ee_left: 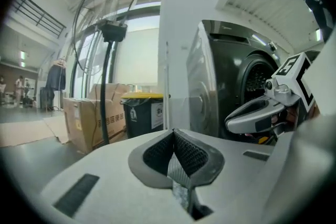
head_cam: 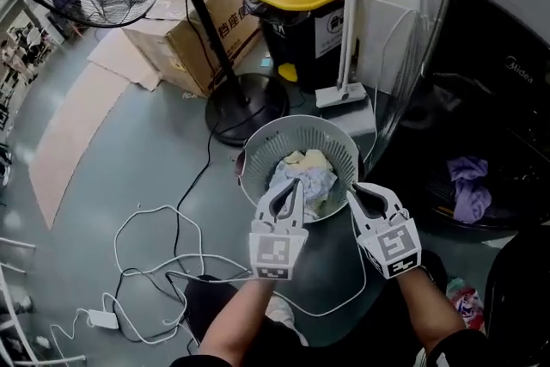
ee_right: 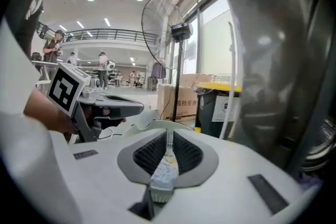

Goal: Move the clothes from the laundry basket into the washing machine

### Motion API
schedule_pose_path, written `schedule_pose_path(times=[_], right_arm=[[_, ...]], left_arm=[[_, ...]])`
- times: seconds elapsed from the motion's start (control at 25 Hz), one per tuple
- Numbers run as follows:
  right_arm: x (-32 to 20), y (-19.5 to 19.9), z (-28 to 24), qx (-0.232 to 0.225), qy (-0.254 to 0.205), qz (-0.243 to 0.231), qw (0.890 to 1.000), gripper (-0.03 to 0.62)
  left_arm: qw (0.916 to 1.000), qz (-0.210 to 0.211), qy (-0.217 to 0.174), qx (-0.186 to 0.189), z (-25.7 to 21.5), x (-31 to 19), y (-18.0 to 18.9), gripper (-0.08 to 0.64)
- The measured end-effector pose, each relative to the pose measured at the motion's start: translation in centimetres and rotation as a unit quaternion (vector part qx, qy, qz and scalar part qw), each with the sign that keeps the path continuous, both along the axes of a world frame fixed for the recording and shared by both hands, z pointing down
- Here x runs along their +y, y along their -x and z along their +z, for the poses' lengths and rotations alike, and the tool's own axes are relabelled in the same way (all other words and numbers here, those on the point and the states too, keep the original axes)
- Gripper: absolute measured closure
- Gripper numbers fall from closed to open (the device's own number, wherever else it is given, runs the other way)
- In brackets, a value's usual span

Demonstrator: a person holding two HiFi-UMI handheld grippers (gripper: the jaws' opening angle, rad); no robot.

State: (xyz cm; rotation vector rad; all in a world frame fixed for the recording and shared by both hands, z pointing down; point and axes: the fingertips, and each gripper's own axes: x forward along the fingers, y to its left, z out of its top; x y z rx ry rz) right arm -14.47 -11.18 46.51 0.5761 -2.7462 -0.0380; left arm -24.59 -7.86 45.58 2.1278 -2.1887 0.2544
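In the head view a round grey laundry basket (head_cam: 258, 152) stands on the floor, holding crumpled white, blue and yellow clothes (head_cam: 308, 176). My left gripper (head_cam: 291, 183) hovers over the basket's near rim, shut and empty. Also shut and empty, my right gripper (head_cam: 353, 188) sits beside the basket's near right rim. To the right is the dark washing machine (head_cam: 507, 73), its drum open with a purple garment (head_cam: 469, 186) lying at the mouth. The left gripper view shows its jaws (ee_left: 174, 135) pressed together and the right gripper (ee_left: 257, 115) alongside. Nothing is between the jaws (ee_right: 168, 135) in the right gripper view.
A black bin with a yellow lid (head_cam: 301, 9) and a white pole (head_cam: 348, 13) stand behind the basket. A pedestal fan's base (head_cam: 247, 106) and cardboard boxes (head_cam: 202, 39) lie to the far left. White cables (head_cam: 155, 271) trail over the floor at the near left.
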Motion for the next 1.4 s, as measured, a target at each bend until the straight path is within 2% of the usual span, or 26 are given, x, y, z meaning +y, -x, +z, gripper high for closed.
schedule_pose_path(times=[0.16, 0.28, 0.36, 0.44, 0.48, 0.56, 0.76, 0.84, 1.08, 1.24, 1.4], right_arm=[[1.1, 6.3, 2.1, 0.018, -0.004, -0.049, 0.999, 0.569], [1.5, 10.6, 4.1, 0.051, 0.001, -0.092, 0.994, 0.555], [2.1, 13.3, 6.3, 0.089, 0.006, -0.134, 0.987, 0.501], [2.7, 15.6, 9.2, 0.139, 0.013, -0.182, 0.973, 0.454], [3.1, 16.5, 10.8, 0.169, 0.016, -0.210, 0.963, 0.420], [3.9, 17.8, 14.5, 0.239, 0.009, -0.267, 0.934, 0.374], [4.3, 19.4, 24.3, 0.395, -0.032, -0.370, 0.840, 0.310], [4.1, 19.9, 27.7, 0.434, -0.046, -0.390, 0.811, 0.295], [2.1, 20.0, 36.2, 0.521, -0.100, -0.400, 0.747, 0.259], [2.5, 20.1, 39.1, 0.543, -0.101, -0.415, 0.723, 0.259], [3.1, 19.8, 40.6, 0.565, -0.107, -0.442, 0.689, 0.262]], left_arm=[[0.9993, -0.037, -0.001, -0.010, 0.8, 2.3, 5.2, 0.554], [0.9986, -0.049, 0.001, -0.018, 0.8, 3.1, 8.4, 0.554], [0.9985, -0.049, 0.010, -0.025, 1.1, 3.2, 10.2, 0.554], [0.9982, -0.050, 0.019, -0.027, 1.3, 2.9, 12.1, 0.554], [0.9981, -0.053, 0.021, -0.024, 1.4, 2.8, 13.0, 0.554], [0.9978, -0.061, 0.021, -0.012, 1.7, 2.7, 14.6, 0.554], [0.9980, -0.059, 0.023, -0.006, 2.3, 1.8, 16.3, 0.554], [0.9981, -0.057, 0.025, 0.001, 2.6, 1.6, 16.6, 0.554], [0.9969, -0.067, 0.032, 0.027, 3.0, 1.8, 16.9, 0.554], [0.9967, -0.067, 0.034, 0.031, 2.9, 1.7, 17.0, 0.554], [0.9956, -0.080, 0.029, 0.037, 2.7, 2.3, 17.7, 0.554]])
